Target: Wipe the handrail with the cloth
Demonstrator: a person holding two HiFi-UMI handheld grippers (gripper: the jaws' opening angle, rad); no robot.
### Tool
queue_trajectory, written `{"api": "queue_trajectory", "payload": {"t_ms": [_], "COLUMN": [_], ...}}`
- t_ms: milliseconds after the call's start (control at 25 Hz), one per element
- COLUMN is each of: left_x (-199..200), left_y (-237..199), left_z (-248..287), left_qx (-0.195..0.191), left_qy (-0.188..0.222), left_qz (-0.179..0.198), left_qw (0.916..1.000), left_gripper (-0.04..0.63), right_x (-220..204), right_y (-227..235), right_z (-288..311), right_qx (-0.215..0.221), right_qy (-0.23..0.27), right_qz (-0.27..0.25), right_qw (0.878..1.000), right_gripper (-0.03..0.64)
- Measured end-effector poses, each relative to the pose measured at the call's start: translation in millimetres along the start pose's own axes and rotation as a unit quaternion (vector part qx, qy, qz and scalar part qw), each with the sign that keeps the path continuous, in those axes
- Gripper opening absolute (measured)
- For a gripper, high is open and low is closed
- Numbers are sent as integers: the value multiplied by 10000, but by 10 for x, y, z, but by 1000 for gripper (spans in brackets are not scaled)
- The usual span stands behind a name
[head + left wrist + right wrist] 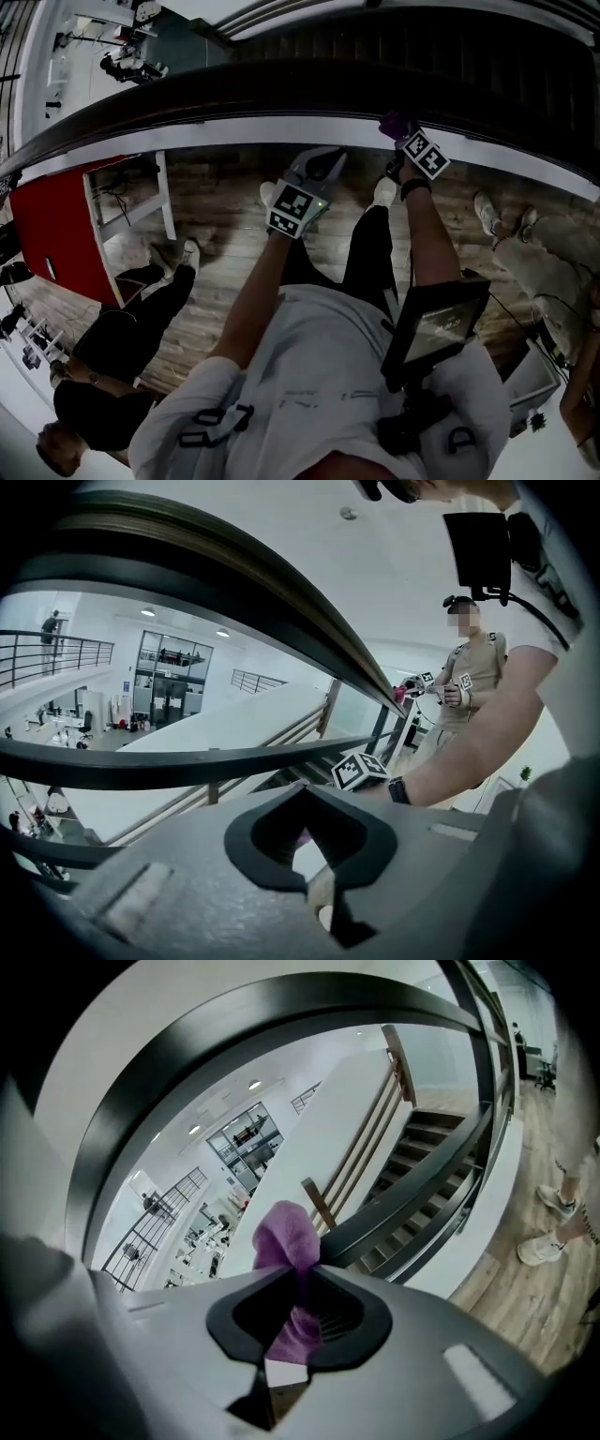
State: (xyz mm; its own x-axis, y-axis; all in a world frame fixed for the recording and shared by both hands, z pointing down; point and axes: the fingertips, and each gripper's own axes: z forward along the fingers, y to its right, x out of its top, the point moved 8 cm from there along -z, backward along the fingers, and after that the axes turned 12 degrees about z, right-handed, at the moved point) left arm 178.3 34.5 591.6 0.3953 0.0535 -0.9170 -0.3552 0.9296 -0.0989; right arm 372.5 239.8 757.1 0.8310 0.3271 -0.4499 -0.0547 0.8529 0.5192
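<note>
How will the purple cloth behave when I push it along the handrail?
Probably floppy: the cloth bunches into a soft lump above the right tongs. Its fuzzy nap suggests it's light and should drag on the handrail rather than slip, though it may fold over.

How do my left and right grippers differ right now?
The right gripper has its jaws shut on the purple cloth; the left gripper has its jaws together on nothing. In the head view, the right gripper reaches up to the dark handrail with the cloth at it, while the left gripper sits lower, short of the rail. Both point toward the handrail, and each carries a marker cube.
</note>
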Motion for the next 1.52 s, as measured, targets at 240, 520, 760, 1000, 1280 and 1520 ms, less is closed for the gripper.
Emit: {"api": "queue_trajectory", "payload": {"t_ms": [240, 520, 760, 1000, 1280, 1520], "left_x": [85, 347, 411, 401, 378, 670], "left_y": [450, 855, 1171, 1354, 1539, 1732], "left_z": [631, 1362, 1746, 2027, 2358, 2479], "left_qx": [-384, -869, -1169, -1274, -1272, -1163], "left_qy": [42, 82, 23, -61, -99, 60], "left_qz": [69, 188, 309, 319, 333, 493], "left_qw": [9992, 9960, 9927, 9913, 9913, 9920], "left_gripper": [-2, -2, -2, -2, -2, -2], "right_x": [376, 1065, 1528, 1828, 2239, 2811], "right_y": [697, 1272, 1710, 2049, 2619, 2973], "right_z": [-142, -276, -339, -359, -430, -650], "right_qx": [-221, -378, -475, -490, -679, -1148], "right_qy": [197, 484, 776, 939, 1236, 1369], "right_qz": [182, 352, 528, 591, 732, 770], "right_qw": [9994, 9975, 9945, 9926, 9873, 9809], "right_gripper": [48, 48, 48, 48, 48, 48]}}
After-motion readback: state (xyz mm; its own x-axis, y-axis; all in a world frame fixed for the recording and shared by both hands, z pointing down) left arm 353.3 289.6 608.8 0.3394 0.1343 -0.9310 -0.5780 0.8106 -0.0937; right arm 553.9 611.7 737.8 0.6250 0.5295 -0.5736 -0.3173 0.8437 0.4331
